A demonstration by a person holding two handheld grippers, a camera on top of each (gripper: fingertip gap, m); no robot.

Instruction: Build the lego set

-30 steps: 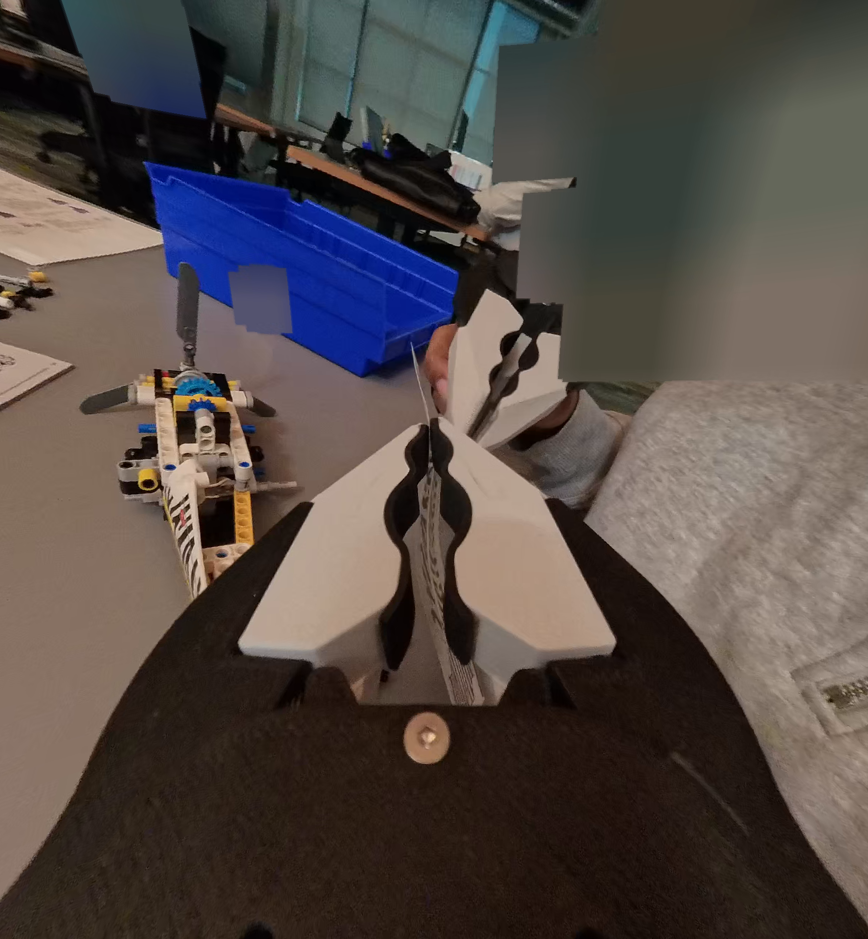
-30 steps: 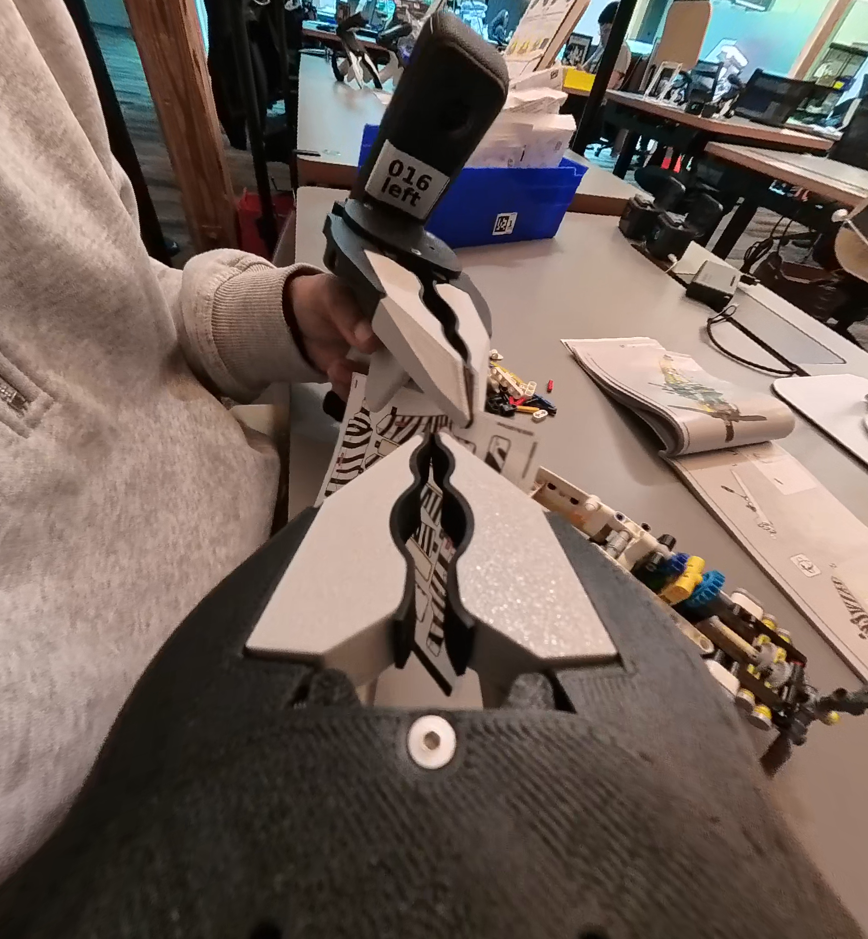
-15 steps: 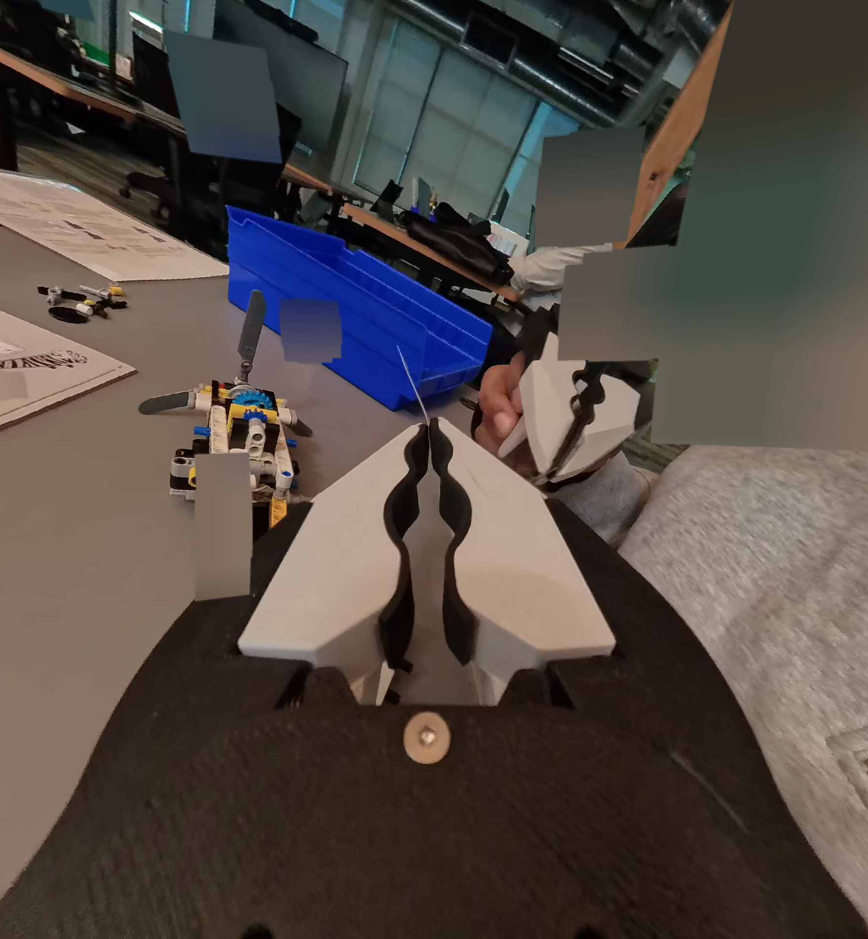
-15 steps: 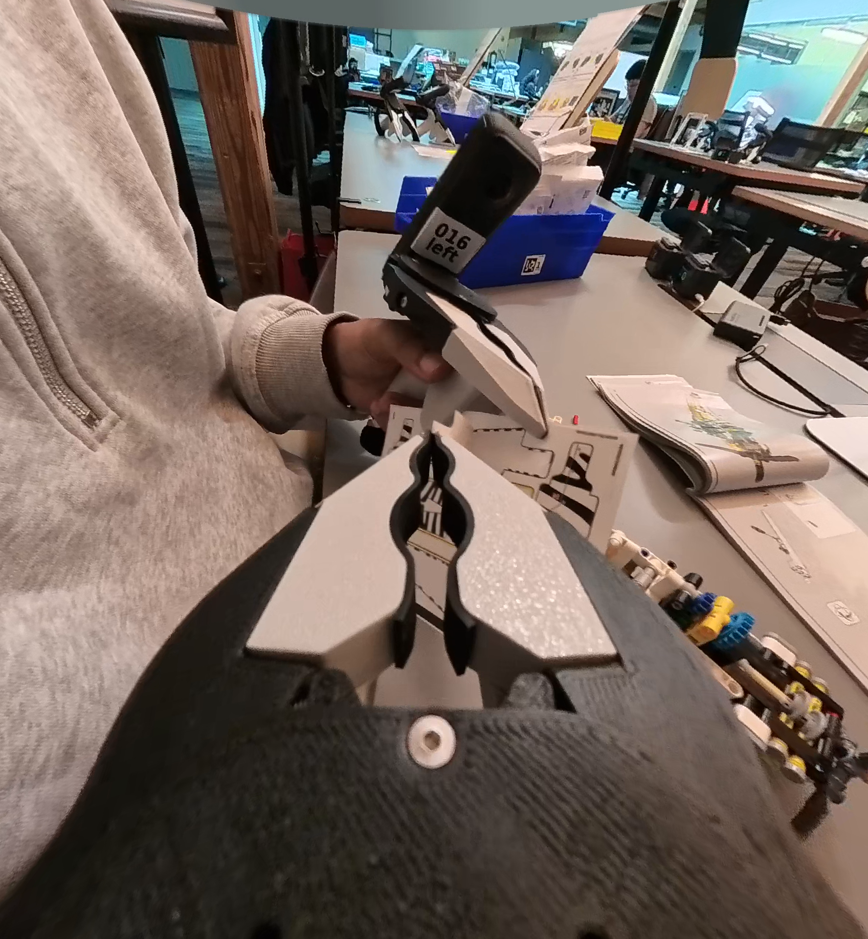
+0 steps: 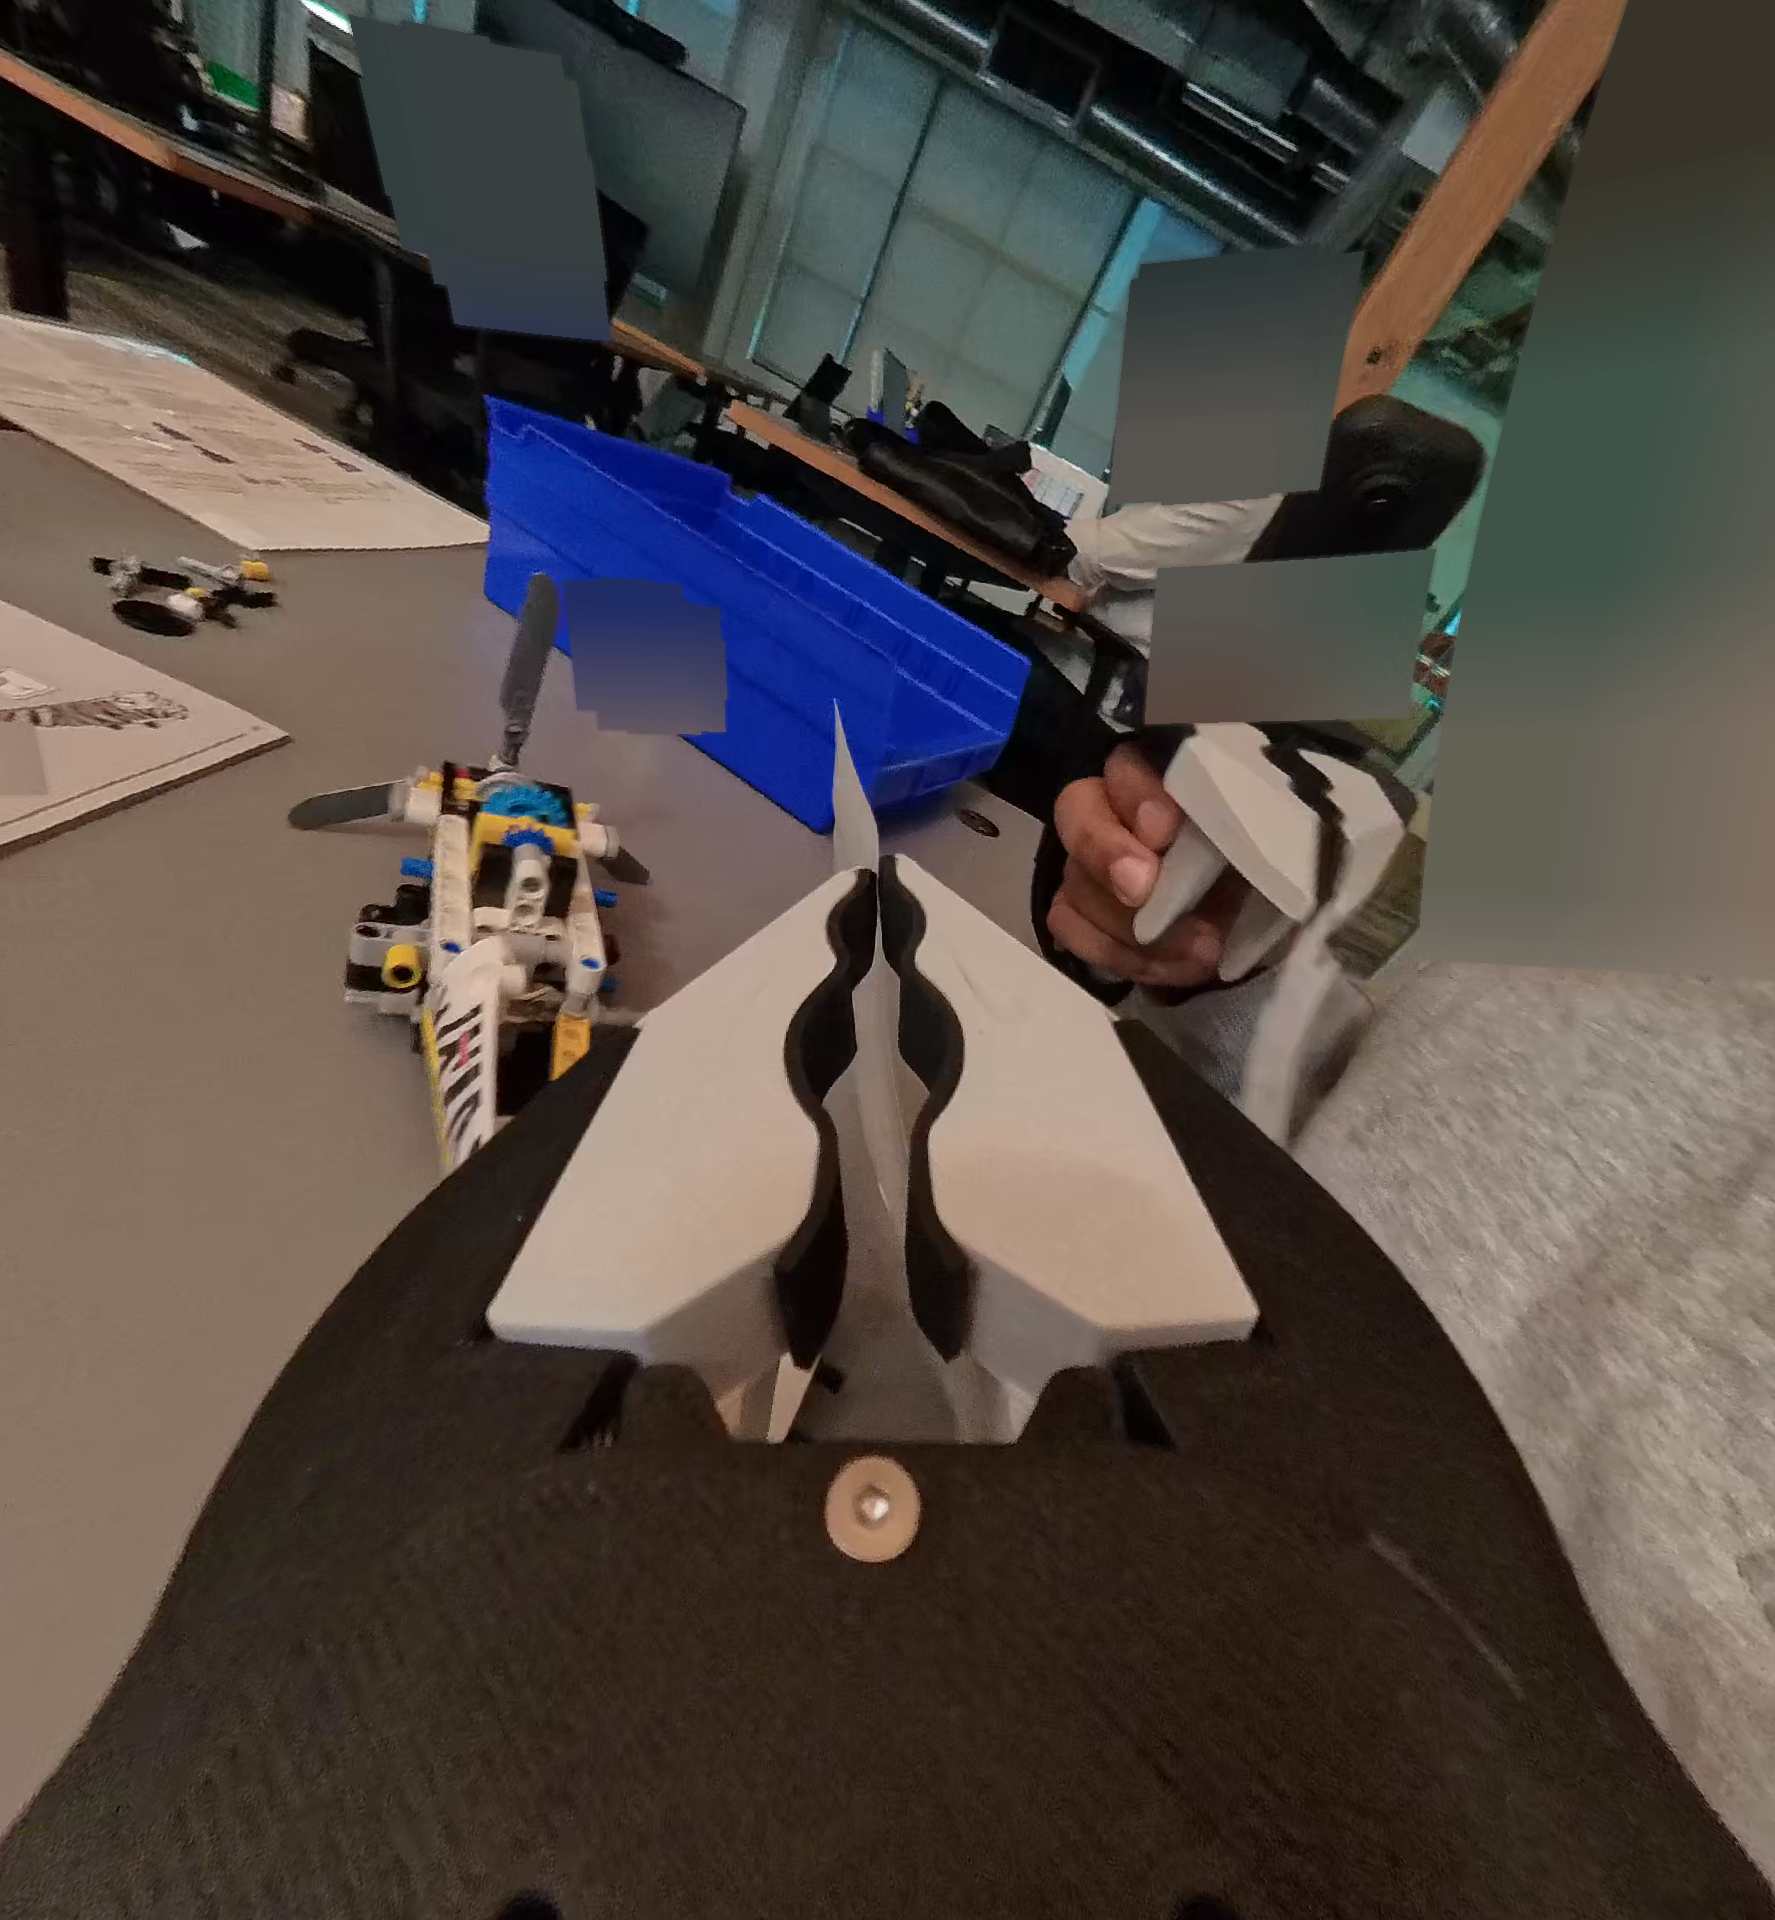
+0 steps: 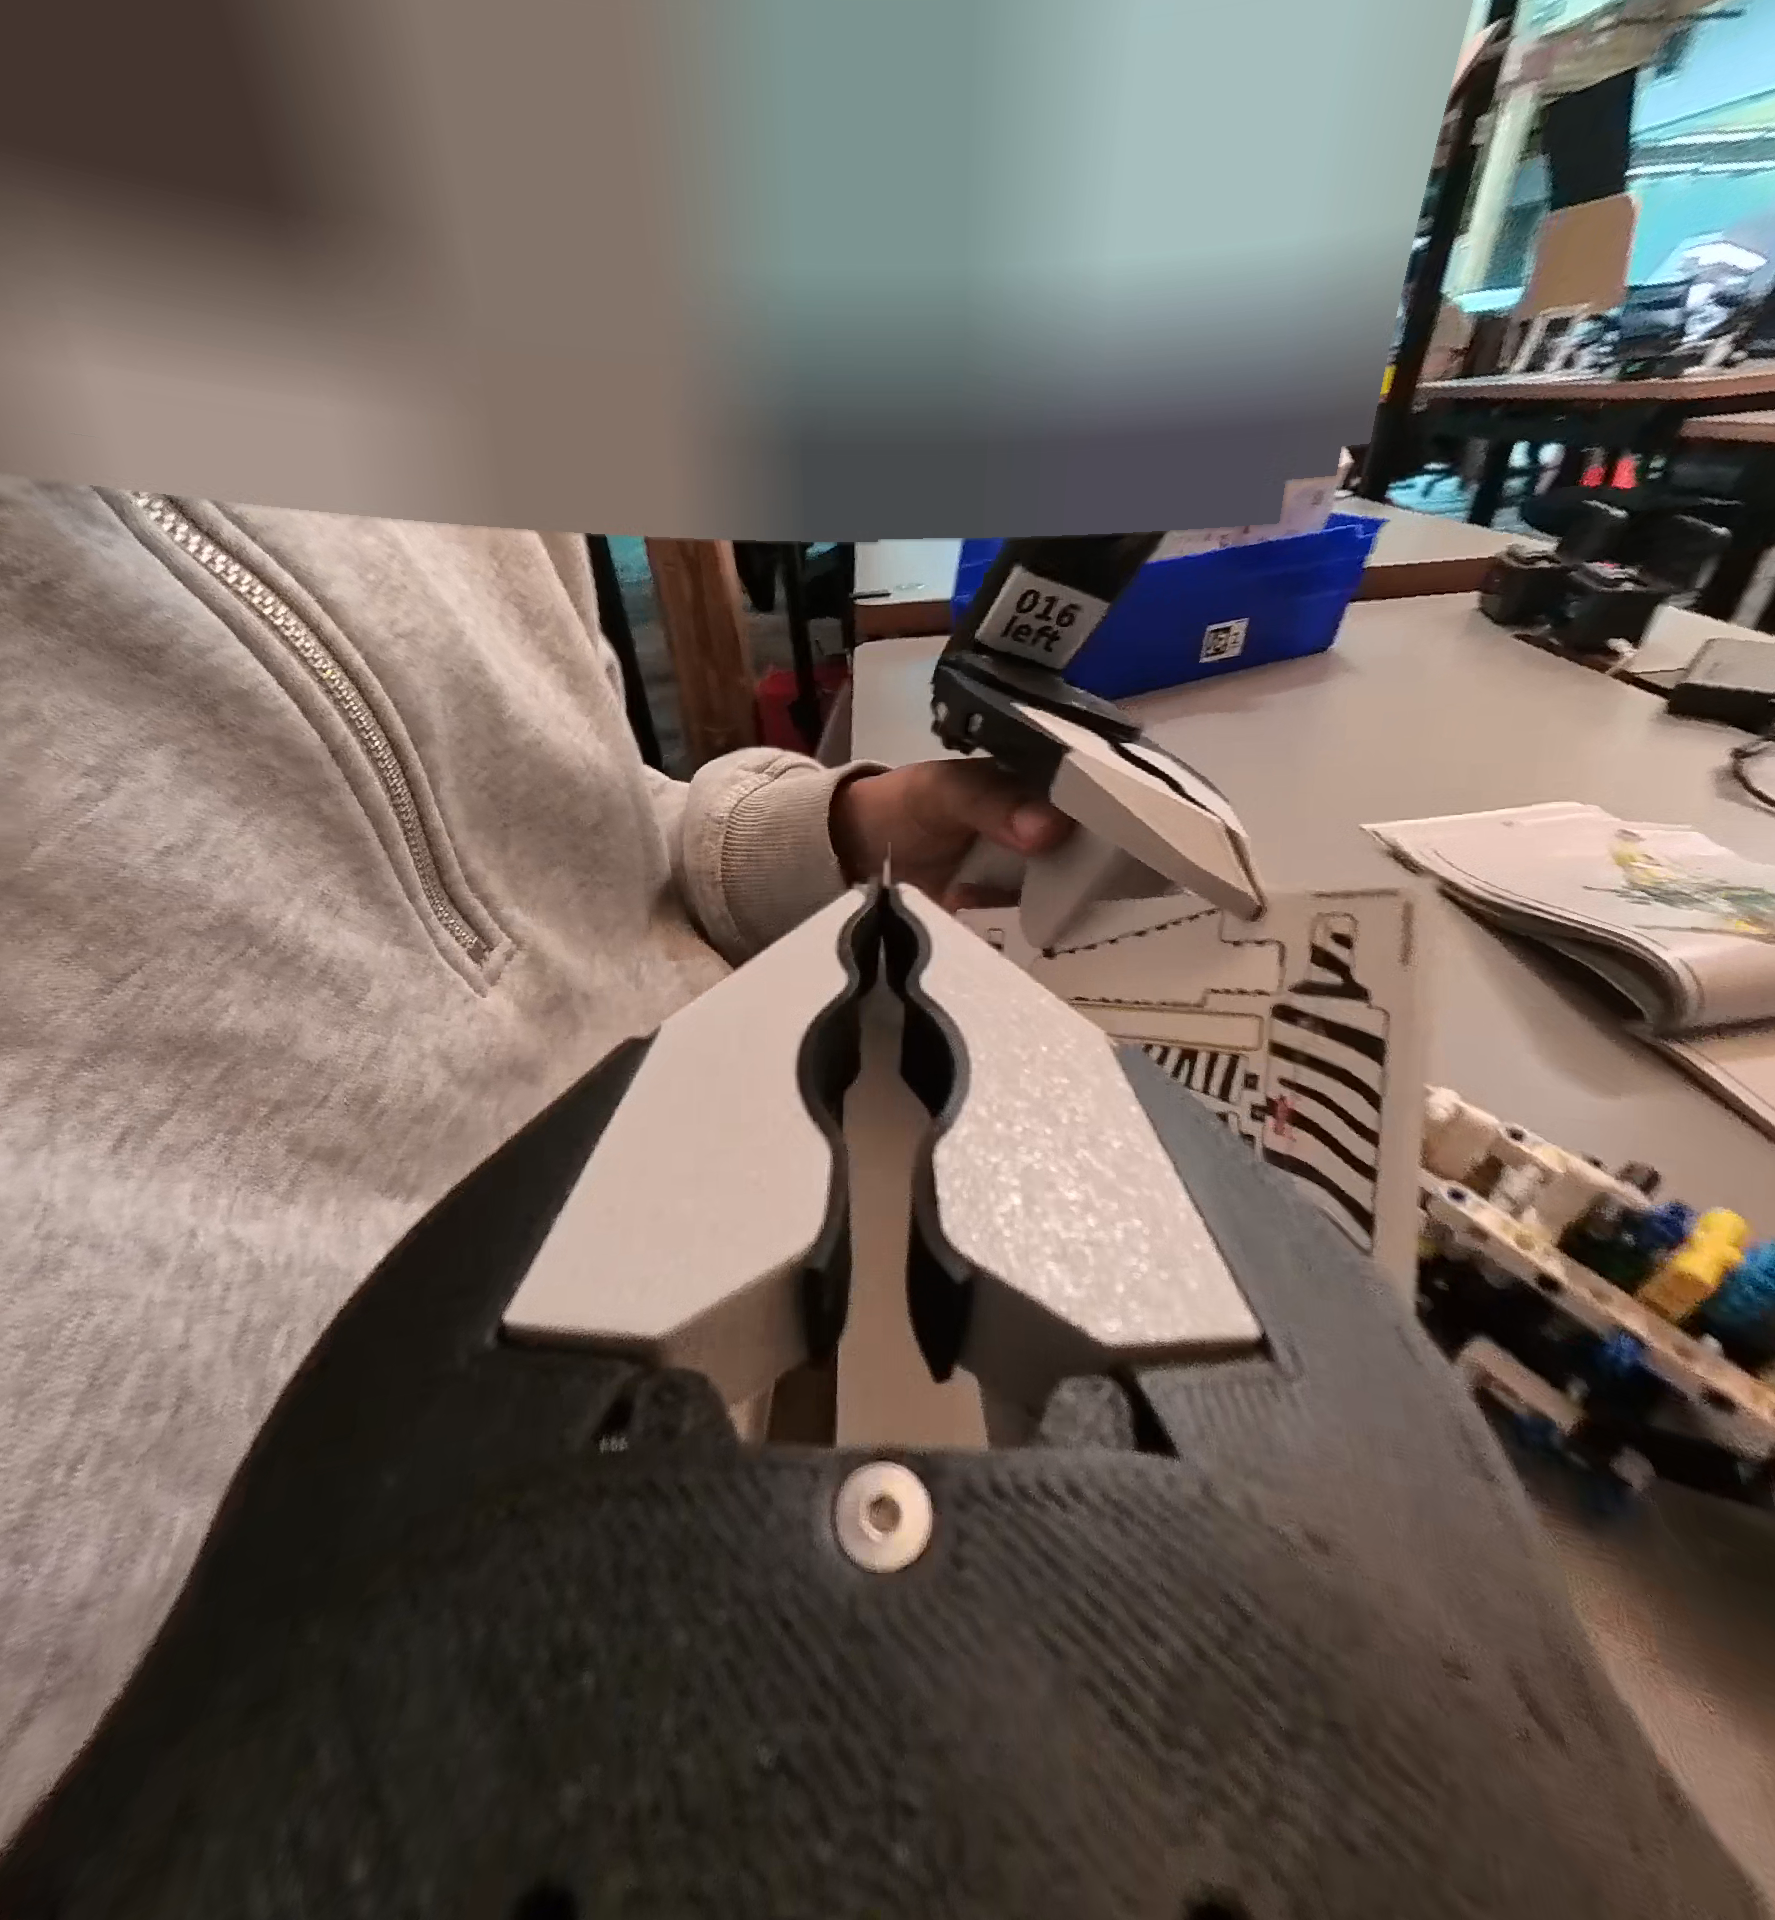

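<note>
My left gripper point(image 5: 875, 873) is shut on a sticker sheet point(image 5: 850, 800), which shows edge-on between its fingers. In the right wrist view the left gripper point(image 6: 1244, 902) holds that sheet point(image 6: 1309, 1039), with zebra-striped stickers, low over the table. My right gripper point(image 6: 885, 899) is shut on a thin peeled sticker point(image 6: 875, 1236), seen edge-on, and is held apart from the sheet near the person's chest. In the left wrist view the right gripper point(image 5: 1314, 904) has a blurred strip point(image 5: 1298, 1029) hanging from it. The part-built lego plane point(image 5: 493, 935) lies on the grey table, and also shows in the right wrist view point(image 6: 1610, 1309).
A blue bin point(image 5: 779, 644) stands behind the plane. An open instruction booklet point(image 6: 1641, 935) and printed sheets point(image 5: 83, 727) lie on the table. A few loose small parts point(image 5: 182, 592) sit at the far left. The person's grey sweater point(image 6: 239, 987) is close to both grippers. The left gripper's tips are roughly 8 centimeters from the right gripper's.
Both grippers gripped the sticker sheet one second ago. My right gripper has pulled away from it towards the person with a sticker. My left gripper has tipped the sheet down flatter over the table.
</note>
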